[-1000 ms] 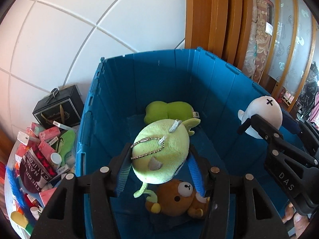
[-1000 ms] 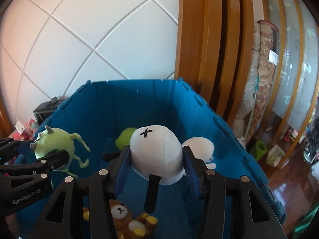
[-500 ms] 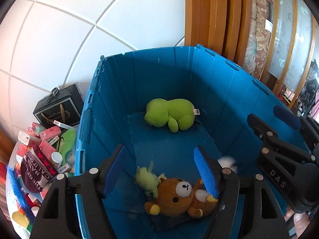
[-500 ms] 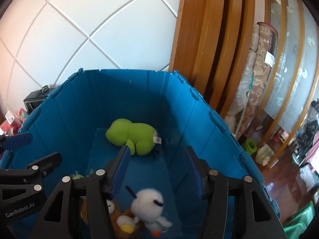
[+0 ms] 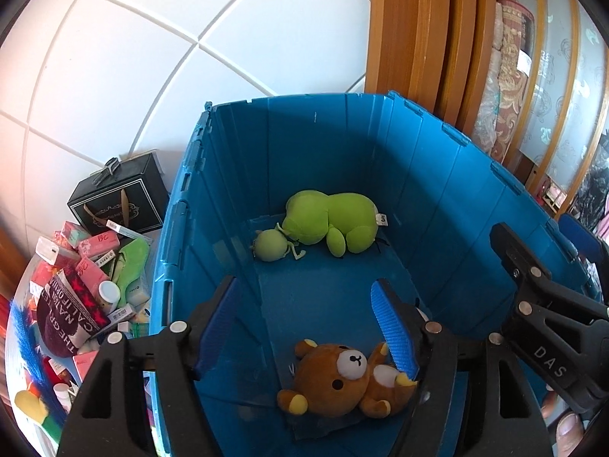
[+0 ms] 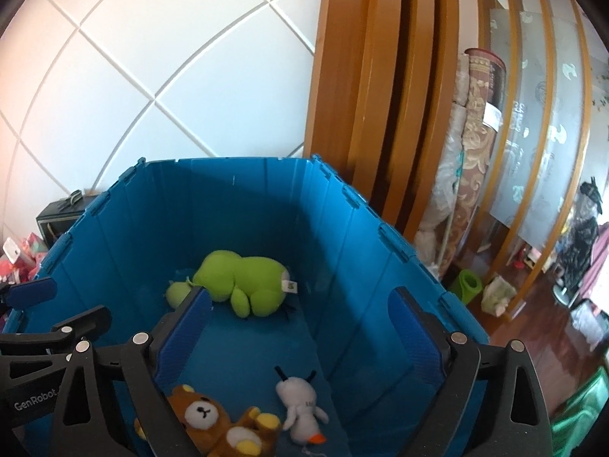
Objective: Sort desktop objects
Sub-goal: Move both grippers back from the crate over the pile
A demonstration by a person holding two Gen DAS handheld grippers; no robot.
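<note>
Release step judged complete on both sides. Left tool held partly open over the blue bin, nothing between the pads. Right tool still widening, jaws opening, likewise empty.

Four plush toys lay on the bin floor:
- brown bear directly below and just ahead of the left tool, on its back;
- white plush below the right tool, between the pads in view but well beneath them, beside the bear;
- large green plush farther ahead, near the far wall;
- small round green plush touching the large one on its left.

Next move, by judgement: lift both tools clear of the bin rim and swing toward the unsorted items for a fresh pick.

Off to the left of the left tool, outside the bin: heap of small boxes and packets on the surface, black gift box behind it. To the right of the right tool: wooden door frame, rolled carpet.

In the way: bin wall on withdrawal; the two tools close side by side, so some risk of knocking together.
</note>
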